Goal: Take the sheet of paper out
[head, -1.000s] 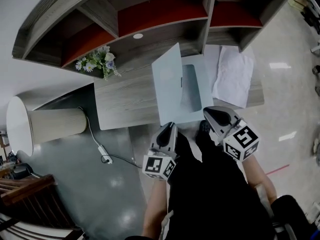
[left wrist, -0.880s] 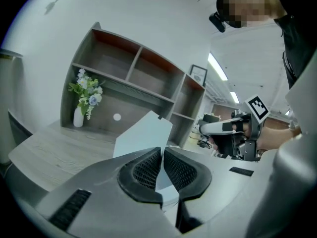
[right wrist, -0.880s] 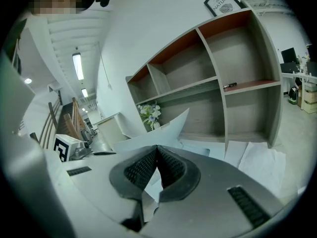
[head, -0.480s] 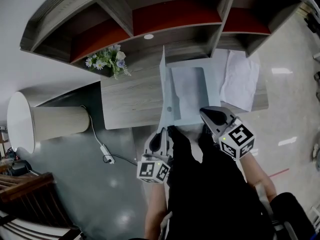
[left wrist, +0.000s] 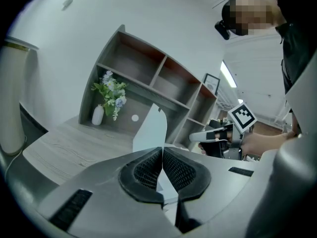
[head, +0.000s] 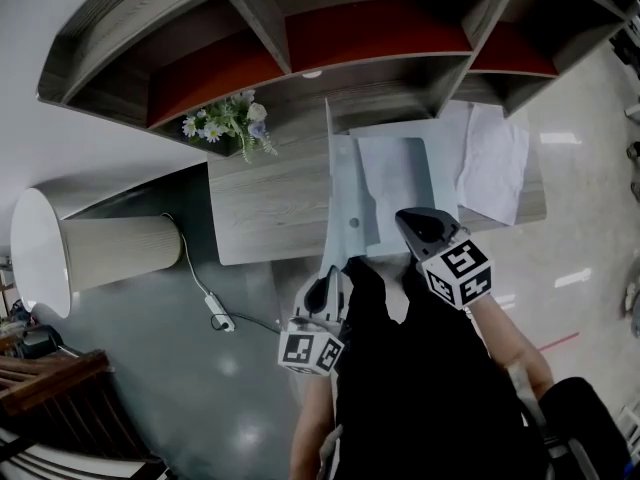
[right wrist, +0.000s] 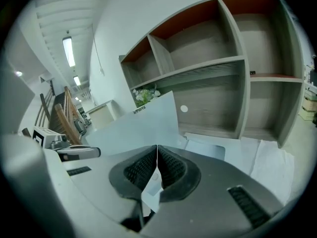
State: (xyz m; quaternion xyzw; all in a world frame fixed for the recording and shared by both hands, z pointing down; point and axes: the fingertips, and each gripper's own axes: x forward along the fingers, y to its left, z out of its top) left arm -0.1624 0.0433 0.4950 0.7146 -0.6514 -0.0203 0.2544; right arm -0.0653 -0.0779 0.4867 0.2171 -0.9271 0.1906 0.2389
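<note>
While sheet of paper (head: 395, 180) lies inside opened folder (head: 446, 153) on desk (head: 265, 208), extraction not done. Left gripper (head: 325, 288), 7 o'clock of sheet, clamps upright folder cover (head: 336, 188). Right gripper (head: 409, 219), 6 o'clock, jaws closed on thin pale edge (right wrist: 151, 187), paper or folder unclear. Remaining: draw sheet clear.

You worked with two grippers, the left gripper (head: 331, 280) and the right gripper (head: 407, 220), at the centre. There was one folder (head: 344, 203) holding one sheet of paper (head: 395, 183), one white wrinkled sheet (head: 495, 168) at the right, one bunch of flowers (head: 232, 123), and one lamp (head: 90, 248) at the left.
</note>
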